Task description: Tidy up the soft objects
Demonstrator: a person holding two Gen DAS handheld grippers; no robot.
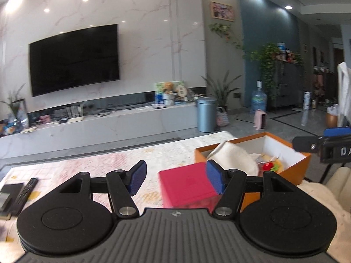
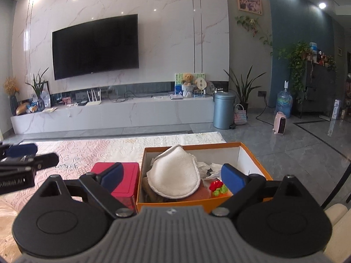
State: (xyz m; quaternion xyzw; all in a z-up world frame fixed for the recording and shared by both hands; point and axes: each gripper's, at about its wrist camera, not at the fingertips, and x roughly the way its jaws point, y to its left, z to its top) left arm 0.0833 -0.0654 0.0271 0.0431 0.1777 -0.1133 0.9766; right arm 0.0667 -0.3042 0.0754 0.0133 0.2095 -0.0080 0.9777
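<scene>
An orange box (image 2: 254, 162) with white inner walls stands on the patterned table and holds soft items: a white cloth pad (image 2: 175, 175), a red and green crocheted toy (image 2: 217, 187), crumpled white material and a brown item. My right gripper (image 2: 173, 178) is open and empty, held above the box's near side. In the left wrist view my left gripper (image 1: 175, 179) is open and empty, left of the orange box (image 1: 302, 166), with the white cloth pad (image 1: 234, 155) and the toy (image 1: 268, 166) beyond its right finger. The right gripper (image 1: 324, 142) shows at the right edge.
A red box (image 2: 129, 177) sits against the orange box's left side, also in the left wrist view (image 1: 186, 184). A remote control (image 1: 24, 195) and a dark flat object (image 1: 8, 192) lie at the table's left. A TV wall, cabinet and bin stand beyond.
</scene>
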